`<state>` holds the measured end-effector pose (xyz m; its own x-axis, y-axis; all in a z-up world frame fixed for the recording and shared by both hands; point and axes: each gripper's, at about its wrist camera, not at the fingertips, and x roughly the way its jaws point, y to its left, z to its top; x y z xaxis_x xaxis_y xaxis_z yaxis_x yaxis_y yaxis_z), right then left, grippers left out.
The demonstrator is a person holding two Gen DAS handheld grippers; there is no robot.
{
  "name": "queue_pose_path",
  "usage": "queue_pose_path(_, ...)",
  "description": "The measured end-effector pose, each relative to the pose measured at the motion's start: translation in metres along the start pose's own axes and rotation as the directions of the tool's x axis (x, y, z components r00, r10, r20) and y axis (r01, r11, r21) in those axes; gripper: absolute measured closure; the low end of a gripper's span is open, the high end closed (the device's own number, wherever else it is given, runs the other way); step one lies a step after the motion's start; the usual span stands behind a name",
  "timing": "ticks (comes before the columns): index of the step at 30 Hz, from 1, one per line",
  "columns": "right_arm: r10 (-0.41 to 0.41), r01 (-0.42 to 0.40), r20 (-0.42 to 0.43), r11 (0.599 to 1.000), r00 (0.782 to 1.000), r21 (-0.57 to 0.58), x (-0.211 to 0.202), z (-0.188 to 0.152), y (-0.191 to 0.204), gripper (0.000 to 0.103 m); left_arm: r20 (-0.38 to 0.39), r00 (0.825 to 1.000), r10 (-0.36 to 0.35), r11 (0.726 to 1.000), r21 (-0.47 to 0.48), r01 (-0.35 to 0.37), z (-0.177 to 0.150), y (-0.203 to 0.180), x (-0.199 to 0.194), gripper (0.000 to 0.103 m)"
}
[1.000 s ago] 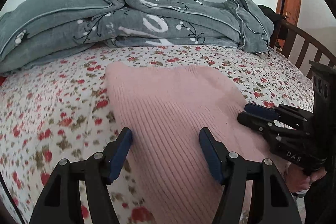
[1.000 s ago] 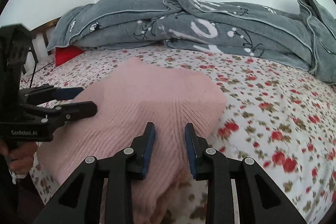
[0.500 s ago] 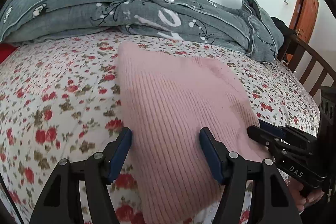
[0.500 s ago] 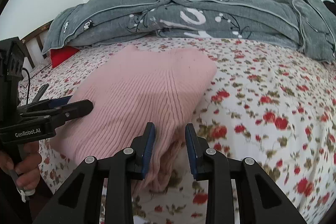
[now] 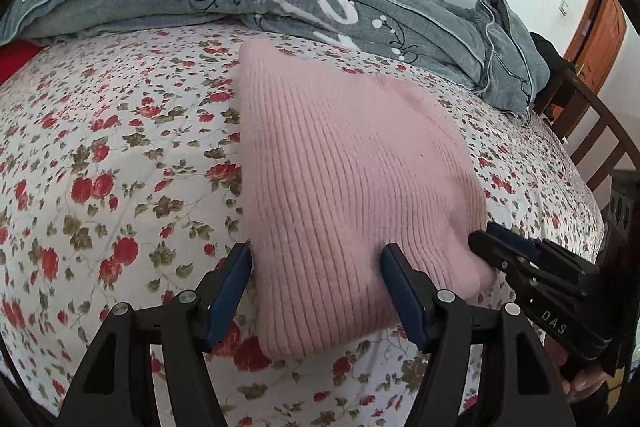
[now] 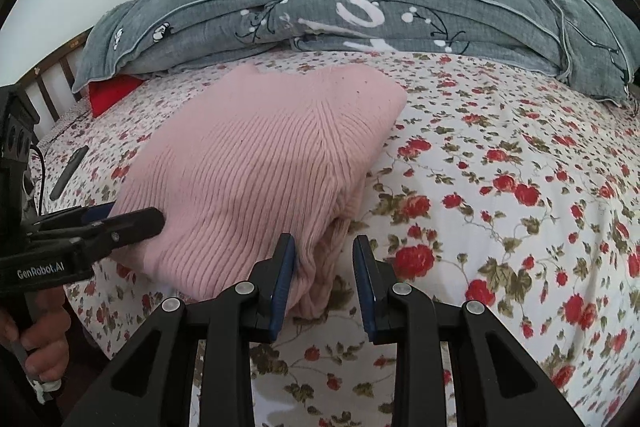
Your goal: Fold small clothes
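A pink ribbed knit sweater (image 5: 344, 179) lies folded in a thick pad on the floral bedsheet (image 5: 120, 163). My left gripper (image 5: 318, 287) stands open, low over the sweater's near left corner, which lies between its blue pads without being pinched. In the right wrist view my right gripper (image 6: 324, 275) is narrowly open at the sweater's (image 6: 256, 163) near right corner; the folded edge sits by the left pad, and the right pad stands clear of it. Each gripper shows in the other's view: the right gripper (image 5: 484, 233) beside the sweater's right edge, the left gripper (image 6: 132, 217) at its left edge.
A rumpled grey quilt (image 6: 360, 11) is piled along the far side of the bed. A red cushion (image 6: 110, 93) and a wooden bed rail (image 6: 52, 75) are at the left, another rail (image 5: 592, 131) at the right. A slim black object (image 6: 68, 173) lies on the sheet. A person's hand (image 6: 40, 339) grips the left handle.
Both grippers have drawn back from over the sweater to its near edge, and both views have rolled. The sweater lies as before. Neither gripper's opening has changed.
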<state>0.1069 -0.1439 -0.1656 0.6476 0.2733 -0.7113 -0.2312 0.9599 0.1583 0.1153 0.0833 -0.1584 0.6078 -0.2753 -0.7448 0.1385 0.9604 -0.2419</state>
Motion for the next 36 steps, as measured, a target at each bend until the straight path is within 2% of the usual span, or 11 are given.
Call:
queue_pose_path(6, -0.026, 0.027, -0.014, 1.000, 1.000, 0.015, -0.016, -0.001, -0.003, 0.075, -0.003, 0.998, 0.059, 0.998, 0.018, -0.059, -0.001, -0.015, -0.017, 0.038)
queue_pose_path(10, -0.048, 0.048, -0.018, 0.999, 0.999, 0.020, -0.034, 0.001, -0.006, 0.075, 0.010, 0.998, 0.063, 0.998, 0.025, -0.064, -0.002, -0.027, -0.034, 0.038)
queue_pose_path(13, -0.033, 0.034, -0.019, 0.998, 0.999, 0.046, -0.054, 0.005, -0.010, 0.073, 0.038, 0.998, 0.052, 0.998, 0.021, -0.053, -0.002, -0.036, -0.056, 0.038)
queue_pose_path(19, -0.073, 0.071, 0.020, 0.995, 0.997, 0.070, -0.103, 0.017, -0.016, 0.056, 0.108, 0.993, 0.036, 0.999, 0.029, -0.040, 0.000, -0.053, -0.104, 0.037)
queue_pose_path(22, -0.105, 0.101, 0.043, 0.992, 0.994, 0.076, -0.126, 0.022, -0.019, 0.052, 0.140, 0.989, 0.047, 0.998, 0.035, -0.052, 0.003, -0.063, -0.126, 0.036)
queue_pose_path(24, -0.118, 0.114, 0.052, 0.991, 0.992, 0.072, -0.139, 0.025, -0.021, 0.043, 0.158, 0.986, 0.057, 0.997, 0.037, -0.064, 0.004, -0.068, -0.137, 0.035)
queue_pose_path(26, -0.135, 0.131, 0.069, 0.989, 0.988, 0.071, -0.151, 0.023, -0.022, 0.026, 0.172, 0.983, 0.067, 0.996, 0.045, -0.076, 0.006, -0.074, -0.149, 0.033)
queue_pose_path(29, -0.174, 0.168, 0.112, 0.984, 0.978, 0.061, -0.170, 0.019, -0.023, 0.013, 0.183, 0.980, 0.081, 0.994, 0.061, -0.093, 0.005, -0.083, -0.160, 0.029)
queue_pose_path(31, -0.203, 0.198, 0.126, 0.979, 0.971, 0.052, -0.180, 0.016, -0.022, 0.011, 0.190, 0.977, 0.093, 0.991, 0.073, -0.109, 0.004, -0.090, -0.167, 0.028)
queue_pose_path(36, -0.210, 0.205, 0.135, 0.977, 0.968, 0.049, -0.199, 0.010, -0.022, 0.011, 0.215, 0.970, 0.110, 0.987, 0.094, -0.133, 0.002, -0.103, -0.177, 0.028)
